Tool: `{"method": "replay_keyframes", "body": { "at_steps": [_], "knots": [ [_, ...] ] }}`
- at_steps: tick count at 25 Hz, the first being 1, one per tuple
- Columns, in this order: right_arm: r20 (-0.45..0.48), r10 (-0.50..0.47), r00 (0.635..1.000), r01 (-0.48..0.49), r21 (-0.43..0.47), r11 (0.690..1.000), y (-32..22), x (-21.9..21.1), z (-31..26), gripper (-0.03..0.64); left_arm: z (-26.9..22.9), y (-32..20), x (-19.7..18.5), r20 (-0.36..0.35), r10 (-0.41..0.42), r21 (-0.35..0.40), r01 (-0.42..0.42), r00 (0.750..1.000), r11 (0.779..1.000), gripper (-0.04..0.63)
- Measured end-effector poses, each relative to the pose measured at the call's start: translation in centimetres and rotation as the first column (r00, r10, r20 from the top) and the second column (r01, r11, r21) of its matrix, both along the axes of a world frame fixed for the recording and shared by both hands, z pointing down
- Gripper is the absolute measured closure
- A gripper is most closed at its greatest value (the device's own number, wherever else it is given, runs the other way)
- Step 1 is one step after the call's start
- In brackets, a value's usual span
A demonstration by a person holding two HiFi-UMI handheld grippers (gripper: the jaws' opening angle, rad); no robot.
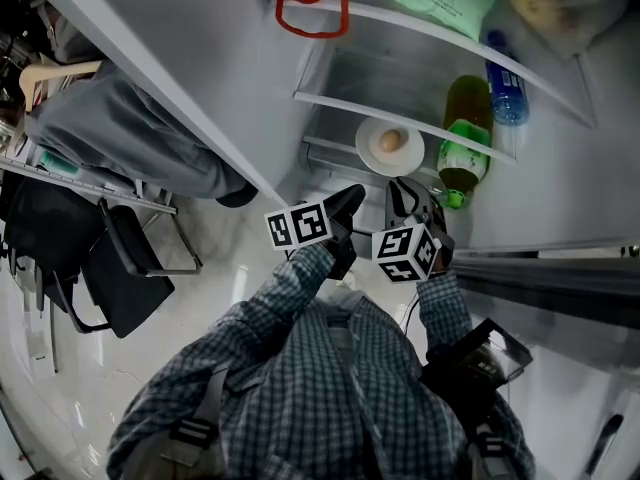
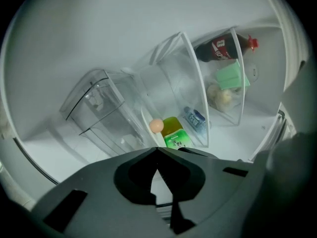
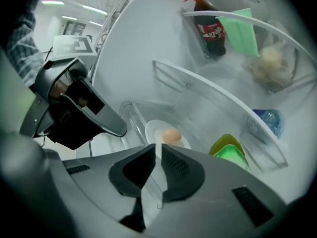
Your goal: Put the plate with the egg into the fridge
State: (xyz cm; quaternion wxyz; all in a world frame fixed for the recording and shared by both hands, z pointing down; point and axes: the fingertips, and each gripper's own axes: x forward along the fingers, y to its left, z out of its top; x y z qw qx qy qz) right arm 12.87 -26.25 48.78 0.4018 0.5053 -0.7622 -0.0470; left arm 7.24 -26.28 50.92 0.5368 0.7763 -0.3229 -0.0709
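Plate (image 1: 366,156) with egg (image 1: 391,141) rests flat on the fridge shelf (image 1: 335,123), delivered, hence right gripper (image 3: 158,151), jaws narrowly apart, and left gripper (image 2: 157,155), jaws together, both hold nothing.

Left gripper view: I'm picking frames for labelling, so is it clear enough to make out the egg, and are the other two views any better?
Left gripper view: heavy fisheye, black corners, washed-out whites, egg small but distinct; right gripper view: same bending, yet egg and plate are larger and clearer; head view: shelf bows, floor glares, egg plain.
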Motion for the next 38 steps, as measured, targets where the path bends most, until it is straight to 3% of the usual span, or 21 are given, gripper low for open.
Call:
{"method": "replay_keyframes", "body": {
  "at_steps": [4, 8, 11, 14, 19, 21, 25, 29, 38],
  "knots": [
    [0.079, 0.029, 0.996, -0.03, 0.014, 0.999, 0.4, -0.1, -1.1, 0.611, -1.0, 0.1, 0.6, 0.079, 0.033, 0.075, -0.039, 0.996, 0.996, 0.589],
    [0.251, 0.074, 0.965, -0.072, -0.014, 0.997, 0.9, -0.3, -2.0, 0.611, -2.0, 0.2, 1.3, 0.184, 0.058, 0.169, -0.09, 0.981, 0.981, 0.589],
    [0.379, 0.108, 0.919, -0.1, -0.041, 0.994, 1.3, -0.5, -2.5, 0.611, -3.0, 0.4, 1.8, 0.292, 0.072, 0.266, -0.154, 0.954, 0.952, 0.589],
    [0.427, 0.135, 0.894, -0.123, -0.055, 0.991, 1.8, 0.0, -2.2, 0.611, -3.7, 0.8, 2.4, 0.384, 0.075, 0.349, -0.219, 0.921, 0.911, 0.589],
    [0.546, 0.17, 0.821, -0.157, -0.071, 0.985, 2.3, 0.1, -2.3, 0.611, -4.0, 1.9, 3.2, 0.477, 0.083, 0.416, -0.308, 0.875, 0.856, 0.589],
    [0.568, 0.179, 0.803, -0.165, -0.076, 0.983, 2.6, 0.1, -2.2, 0.611, -4.0, 2.2, 3.4, 0.494, 0.083, 0.425, -0.323, 0.866, 0.845, 0.589],
    [0.595, 0.162, 0.787, -0.151, -0.069, 0.986, 3.3, -0.1, -2.3, 0.611, -4.1, 2.9, 3.5, 0.487, 0.075, 0.432, -0.315, 0.87, 0.845, 0.589],
    [0.594, 0.163, 0.787, -0.155, -0.066, 0.986, 3.6, 0.0, -2.3, 0.611, -4.4, 3.4, 3.9, 0.501, 0.075, 0.448, -0.332, 0.862, 0.83, 0.589],
    [0.6, 0.167, 0.782, -0.173, -0.048, 0.984, 3.6, 0.5, -2.6, 0.611, -4.6, 3.5, 4.2, 0.505, 0.071, 0.46, -0.338, 0.86, 0.821, 0.589]
  ]
}}
